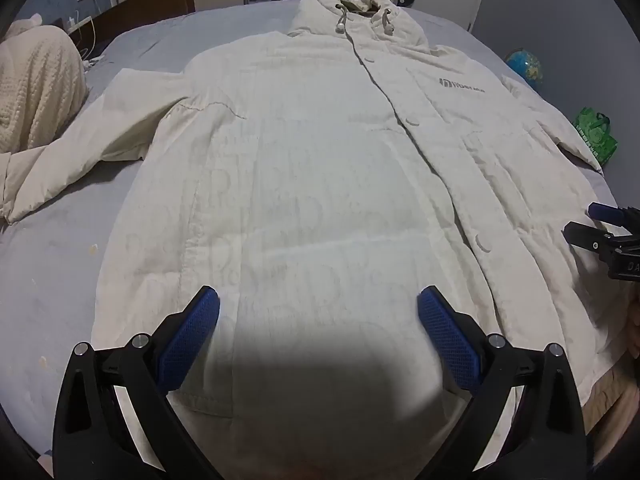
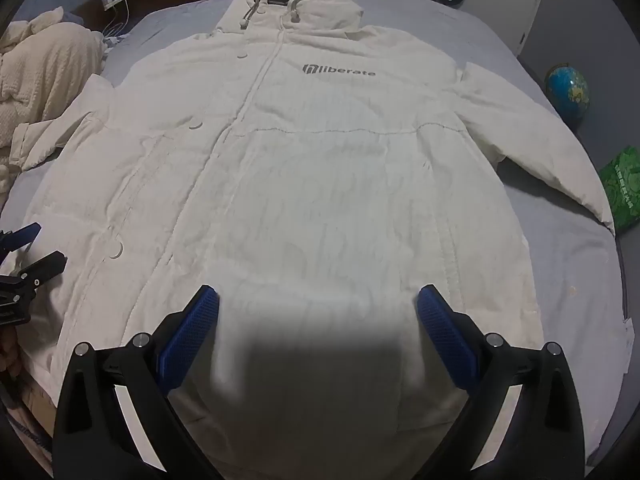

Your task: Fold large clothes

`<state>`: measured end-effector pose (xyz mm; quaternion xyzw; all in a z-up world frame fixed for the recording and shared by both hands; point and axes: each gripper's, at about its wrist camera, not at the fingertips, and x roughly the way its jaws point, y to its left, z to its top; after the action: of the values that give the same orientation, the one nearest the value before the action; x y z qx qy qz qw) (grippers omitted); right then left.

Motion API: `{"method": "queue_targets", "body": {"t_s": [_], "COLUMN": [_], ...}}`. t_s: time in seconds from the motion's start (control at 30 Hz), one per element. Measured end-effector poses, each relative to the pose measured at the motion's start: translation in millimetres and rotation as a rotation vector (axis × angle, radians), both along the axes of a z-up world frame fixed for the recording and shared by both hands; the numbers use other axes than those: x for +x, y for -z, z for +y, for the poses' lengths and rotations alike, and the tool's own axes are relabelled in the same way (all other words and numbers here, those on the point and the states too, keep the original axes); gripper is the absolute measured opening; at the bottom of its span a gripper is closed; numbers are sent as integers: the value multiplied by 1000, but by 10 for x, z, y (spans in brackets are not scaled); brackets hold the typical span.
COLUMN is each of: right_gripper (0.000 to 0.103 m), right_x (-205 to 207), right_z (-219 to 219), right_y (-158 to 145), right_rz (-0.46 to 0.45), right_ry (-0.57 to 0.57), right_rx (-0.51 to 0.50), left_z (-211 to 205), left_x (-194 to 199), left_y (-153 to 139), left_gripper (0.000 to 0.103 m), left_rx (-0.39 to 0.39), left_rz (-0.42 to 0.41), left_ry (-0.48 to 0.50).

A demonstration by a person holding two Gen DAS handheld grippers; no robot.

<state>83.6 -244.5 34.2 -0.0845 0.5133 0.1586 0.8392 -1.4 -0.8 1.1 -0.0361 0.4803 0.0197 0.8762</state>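
A long cream hooded coat (image 1: 312, 152) (image 2: 320, 168) lies flat and face up on a grey bed, hood at the far end, both sleeves spread outward, a grey logo on its chest. My left gripper (image 1: 318, 304) hovers open above the coat's lower left half, nothing between its blue pads. Over the lower right half my right gripper (image 2: 318, 304) is open too, also with nothing in it. Each gripper shows at the edge of the other's view: the right gripper (image 1: 608, 236) and the left gripper (image 2: 24, 256).
The grey bed sheet (image 1: 52, 280) (image 2: 568, 272) surrounds the coat. A cream knitted blanket (image 1: 36, 92) (image 2: 44, 76) is heaped at the far left. On the floor to the right stand a blue globe (image 2: 568, 88) and a green bag (image 2: 624, 188). A dark headboard (image 1: 152, 8) lies beyond.
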Motion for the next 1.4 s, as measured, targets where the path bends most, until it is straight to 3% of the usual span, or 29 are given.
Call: {"method": "queue_targets", "body": {"t_s": [0.33, 0.53, 1.4], "right_gripper": [96, 96, 96], "right_x": [-198, -104, -49], "right_z": [-20, 3, -1], "right_y": [172, 241, 156], "right_rz": [-3, 29, 46], "right_ry": [4, 15, 14], "right_rx": [13, 26, 22], "left_z": [-10, 2, 11], "left_x": [36, -12, 23], "left_y": [98, 103, 160], "left_gripper": [96, 96, 96], "left_rx": [-6, 7, 2], "left_rz": [30, 24, 50], "left_ry": [-1, -9, 1]}}
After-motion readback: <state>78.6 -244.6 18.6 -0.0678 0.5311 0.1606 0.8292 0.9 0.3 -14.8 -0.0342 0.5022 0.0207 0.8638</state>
